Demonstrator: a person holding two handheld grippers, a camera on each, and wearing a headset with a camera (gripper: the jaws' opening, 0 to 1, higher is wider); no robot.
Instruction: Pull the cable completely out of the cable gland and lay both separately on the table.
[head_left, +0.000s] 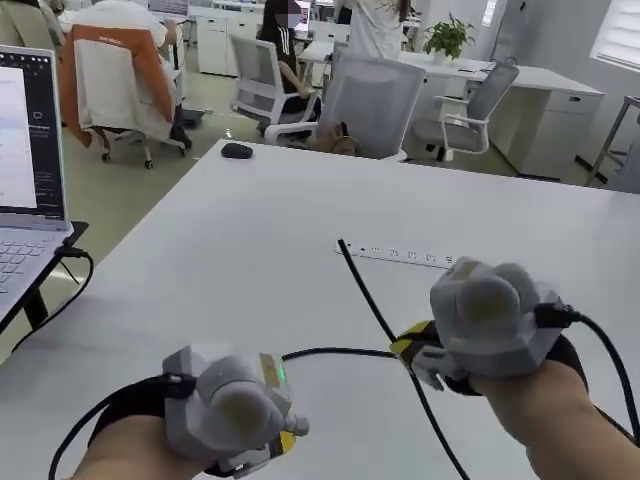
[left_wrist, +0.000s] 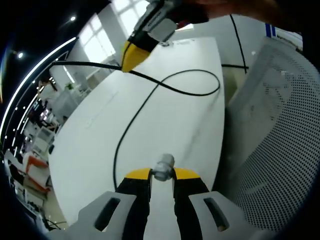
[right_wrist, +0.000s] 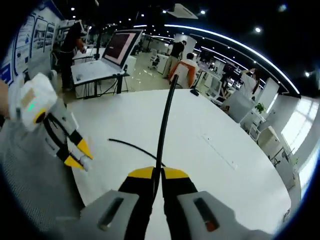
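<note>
**Clamped on both sides**

Holding the left gripper (head_left: 284, 441) down at 7 o'clock in the head view, aimed roughly toward 4, jaws nipped onto the cable gland (left_wrist: 163, 167). Got the right gripper (head_left: 409, 347) over at 4 o'clock, aimed toward 8, jaws pinched tight on the cable (right_wrist: 164, 110). Left forearm (head_left: 115, 463) and right forearm (head_left: 575, 430) coming in from 6. Tips near each other, not touching.

Left gripper (left_wrist: 162, 176) and right gripper (right_wrist: 157, 175): grey housings, black jaws, yellow tips. Black lead (head_left: 606, 345) trails behind each. Green light (head_left: 281, 375) on left housing.
</note>
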